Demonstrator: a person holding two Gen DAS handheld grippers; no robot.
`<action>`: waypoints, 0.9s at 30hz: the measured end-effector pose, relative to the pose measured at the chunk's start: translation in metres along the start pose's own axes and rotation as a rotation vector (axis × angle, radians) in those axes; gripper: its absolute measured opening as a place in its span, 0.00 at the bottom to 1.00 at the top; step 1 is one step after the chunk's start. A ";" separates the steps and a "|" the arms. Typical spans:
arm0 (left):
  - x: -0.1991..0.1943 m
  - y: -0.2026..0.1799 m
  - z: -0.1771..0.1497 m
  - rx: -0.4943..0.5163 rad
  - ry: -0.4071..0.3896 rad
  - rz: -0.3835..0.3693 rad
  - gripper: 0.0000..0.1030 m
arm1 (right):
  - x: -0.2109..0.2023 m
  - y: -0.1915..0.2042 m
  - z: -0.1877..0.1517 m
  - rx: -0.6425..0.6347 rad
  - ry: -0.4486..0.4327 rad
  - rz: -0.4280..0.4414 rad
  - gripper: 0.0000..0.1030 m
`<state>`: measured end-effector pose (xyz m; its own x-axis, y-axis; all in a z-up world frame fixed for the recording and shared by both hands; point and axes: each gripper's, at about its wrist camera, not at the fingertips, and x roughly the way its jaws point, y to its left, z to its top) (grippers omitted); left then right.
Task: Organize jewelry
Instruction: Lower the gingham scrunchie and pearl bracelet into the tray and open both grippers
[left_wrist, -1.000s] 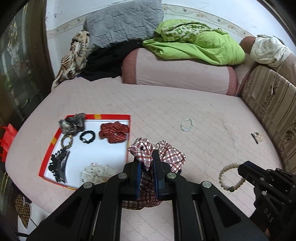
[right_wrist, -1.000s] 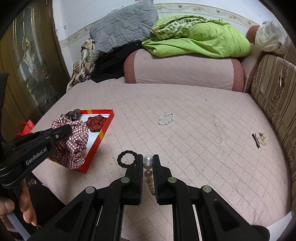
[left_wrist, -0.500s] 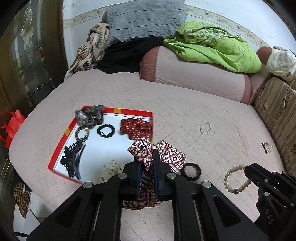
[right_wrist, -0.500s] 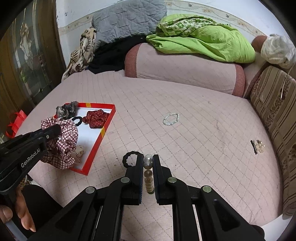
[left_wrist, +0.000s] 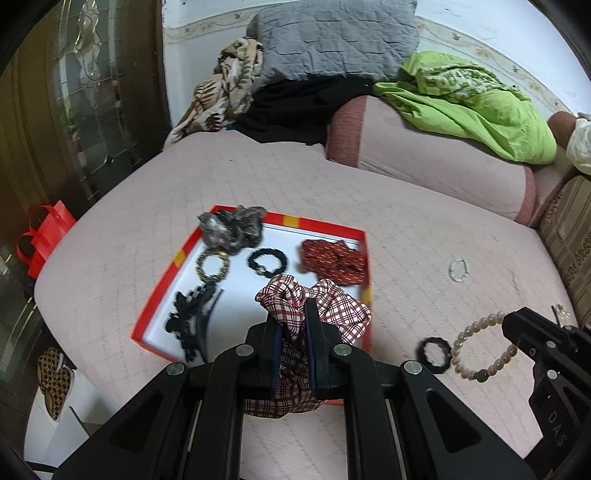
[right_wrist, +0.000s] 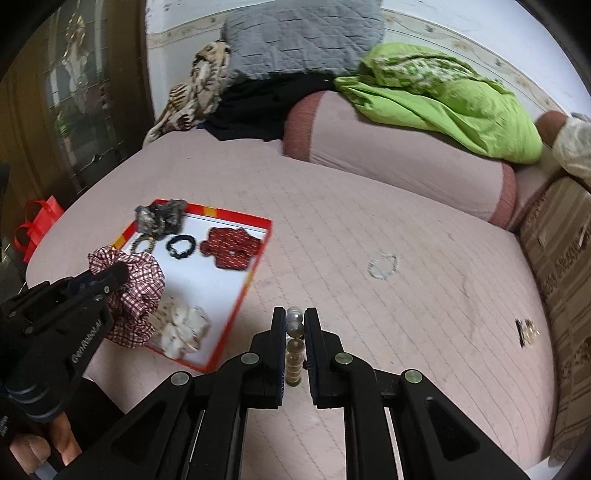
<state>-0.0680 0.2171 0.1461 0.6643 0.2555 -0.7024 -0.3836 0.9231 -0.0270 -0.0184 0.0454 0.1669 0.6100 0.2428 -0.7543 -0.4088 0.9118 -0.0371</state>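
While my left gripper (left_wrist: 293, 325) stayed clenched on the plaid scrunchie (left_wrist: 314, 306), I held that cloth above the near right corner of the red tray (left_wrist: 155, 295). My right gripper (right_wrist: 294, 332) was clamped on the pearl bracelet (left_wrist: 484, 347), which hung over the pink bed cover (right_wrist: 369, 206) just right of the tray. A black hair ring (left_wrist: 436, 354) lay on the cover near the bracelet, and a small bead bracelet (right_wrist: 384, 266) lay well apart.

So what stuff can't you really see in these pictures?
- White scrunchie: hidden by the left tool in the left wrist view.
- Pearl bracelet: mostly hidden between the right tool's fingers in its own view.
- Small clip: too small and blurred to name.
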 end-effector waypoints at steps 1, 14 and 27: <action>0.001 0.003 0.001 0.001 -0.003 0.008 0.10 | 0.001 0.005 0.003 -0.010 -0.002 0.005 0.11; 0.041 0.052 0.028 -0.001 0.041 0.007 0.10 | 0.029 0.054 0.047 -0.068 -0.035 0.083 0.11; 0.080 0.067 0.059 0.019 0.074 -0.051 0.10 | 0.079 0.074 0.066 -0.047 0.012 0.115 0.11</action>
<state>-0.0027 0.3163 0.1297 0.6335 0.1867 -0.7509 -0.3377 0.9399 -0.0512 0.0443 0.1542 0.1484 0.5490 0.3408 -0.7631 -0.5074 0.8615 0.0197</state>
